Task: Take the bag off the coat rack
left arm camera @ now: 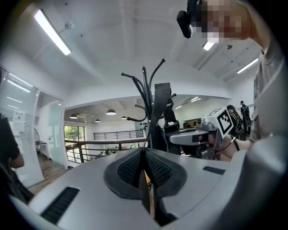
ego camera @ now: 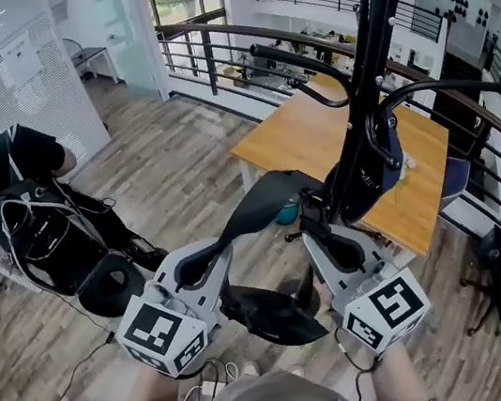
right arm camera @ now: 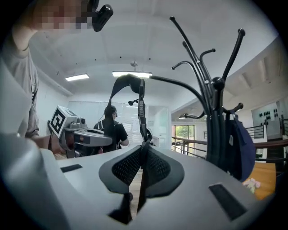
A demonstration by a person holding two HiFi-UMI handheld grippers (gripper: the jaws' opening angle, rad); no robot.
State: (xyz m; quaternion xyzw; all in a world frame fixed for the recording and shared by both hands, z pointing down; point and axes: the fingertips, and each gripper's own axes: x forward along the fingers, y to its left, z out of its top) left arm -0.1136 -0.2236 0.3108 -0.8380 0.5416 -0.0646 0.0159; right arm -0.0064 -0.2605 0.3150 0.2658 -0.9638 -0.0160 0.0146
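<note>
While both arms reach forward side by side, the left gripper and the right gripper each pinch the flat black strap tight. The soft black bag hangs low between them, near the person and just left of the thin, curvy metal coat rack.

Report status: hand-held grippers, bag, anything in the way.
Left hand-held gripper and right hand-held gripper both shut on strap. Black bag hangs below them, beside coat rack. Dark blue bag on rack, close by.

Black bag hangs low from its arched strap; black coat rack stands upright just beside.
</note>
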